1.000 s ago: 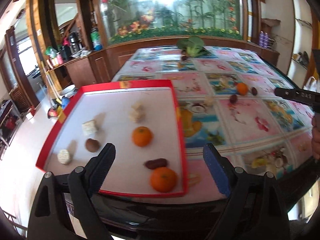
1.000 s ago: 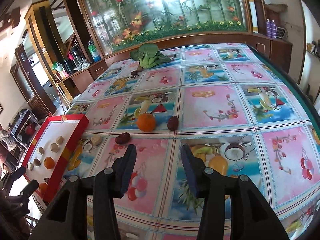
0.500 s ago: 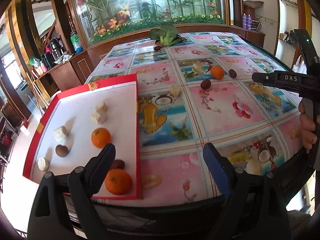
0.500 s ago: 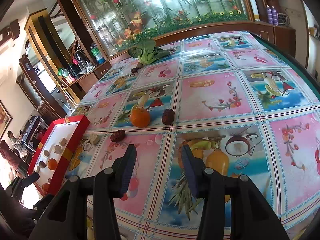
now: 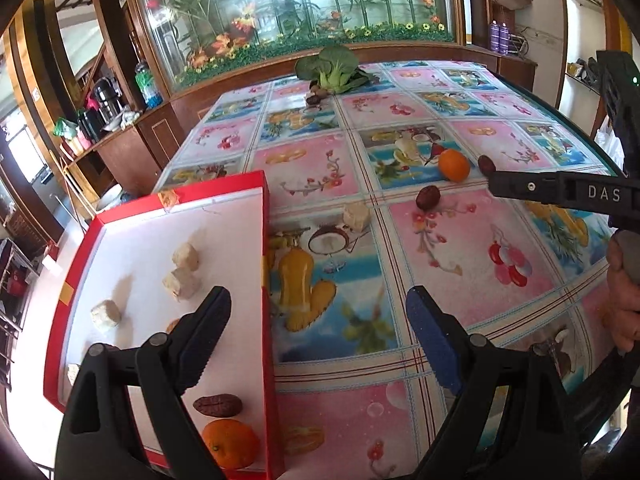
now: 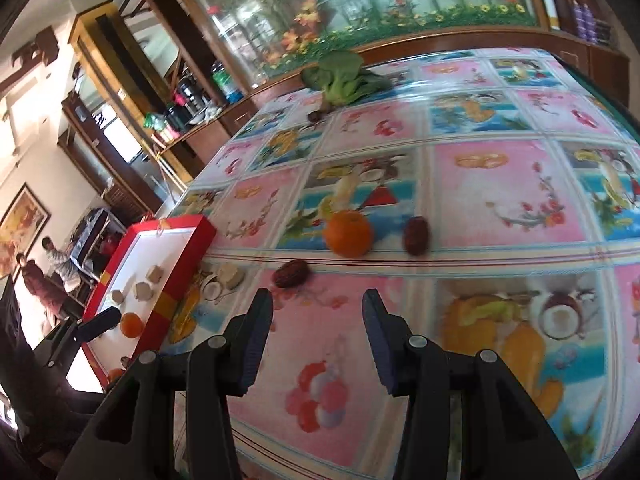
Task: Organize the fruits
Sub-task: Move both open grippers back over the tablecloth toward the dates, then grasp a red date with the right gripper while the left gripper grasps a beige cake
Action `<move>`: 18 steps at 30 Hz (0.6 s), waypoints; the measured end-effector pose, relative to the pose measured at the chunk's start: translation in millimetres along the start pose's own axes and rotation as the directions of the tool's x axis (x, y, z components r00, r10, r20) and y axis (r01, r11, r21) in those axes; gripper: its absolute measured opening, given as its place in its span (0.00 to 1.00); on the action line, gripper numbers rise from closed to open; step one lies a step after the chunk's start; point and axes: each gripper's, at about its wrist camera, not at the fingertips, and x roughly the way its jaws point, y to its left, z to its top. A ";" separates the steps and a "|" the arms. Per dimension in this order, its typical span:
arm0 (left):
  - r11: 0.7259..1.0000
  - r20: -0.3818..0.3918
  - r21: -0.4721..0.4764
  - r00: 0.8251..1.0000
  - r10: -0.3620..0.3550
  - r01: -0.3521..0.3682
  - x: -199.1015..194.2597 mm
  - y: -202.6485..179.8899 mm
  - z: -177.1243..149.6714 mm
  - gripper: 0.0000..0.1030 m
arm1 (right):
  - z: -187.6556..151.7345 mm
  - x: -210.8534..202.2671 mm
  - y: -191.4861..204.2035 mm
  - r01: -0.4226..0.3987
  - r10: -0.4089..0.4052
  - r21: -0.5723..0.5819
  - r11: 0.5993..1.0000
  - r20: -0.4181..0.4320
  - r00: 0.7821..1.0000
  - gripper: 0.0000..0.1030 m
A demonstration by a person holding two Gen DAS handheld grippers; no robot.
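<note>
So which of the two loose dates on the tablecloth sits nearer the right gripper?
The date left of the orange, just ahead of the right gripper; the other date lies farther back, right of the orange.

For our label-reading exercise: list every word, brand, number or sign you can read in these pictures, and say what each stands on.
"DAS": white letters on the right gripper, seen from the left wrist.
Sticker on the red tray rim: too blurred to read.
Bottles on the far shelf: labels too small to read.

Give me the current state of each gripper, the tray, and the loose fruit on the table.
Left gripper: open, empty, above tray edge.
Right gripper: open, empty, facing loose fruit.
Red tray: on table, partly filled.
Loose orange: on table, outside tray.
Near date: on table, outside tray.
</note>
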 end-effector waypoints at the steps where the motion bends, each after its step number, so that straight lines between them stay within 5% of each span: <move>1: 1.000 -0.005 -0.001 1.000 0.001 -0.001 1.1 1.3 -0.8 0.87 | 1.3 3.9 7.0 0.001 -0.001 -0.020 1.000 -0.004 1.000 0.45; 5: 1.000 0.013 -0.018 1.000 0.015 -0.014 -1.1 9.5 2.5 0.87 | 8.7 25.4 28.6 0.005 -0.007 -0.066 0.998 -0.030 1.000 0.44; 12: 0.999 0.032 -0.018 0.999 0.032 -0.031 -1.4 18.3 9.0 0.87 | 12.1 63.2 42.5 0.125 -0.137 -0.109 0.986 -0.109 0.985 0.35; 18: 1.000 0.025 -0.014 0.999 0.024 -0.023 4.8 16.6 15.3 0.87 | 8.4 64.8 43.7 0.175 -0.190 -0.158 0.972 -0.083 0.978 0.26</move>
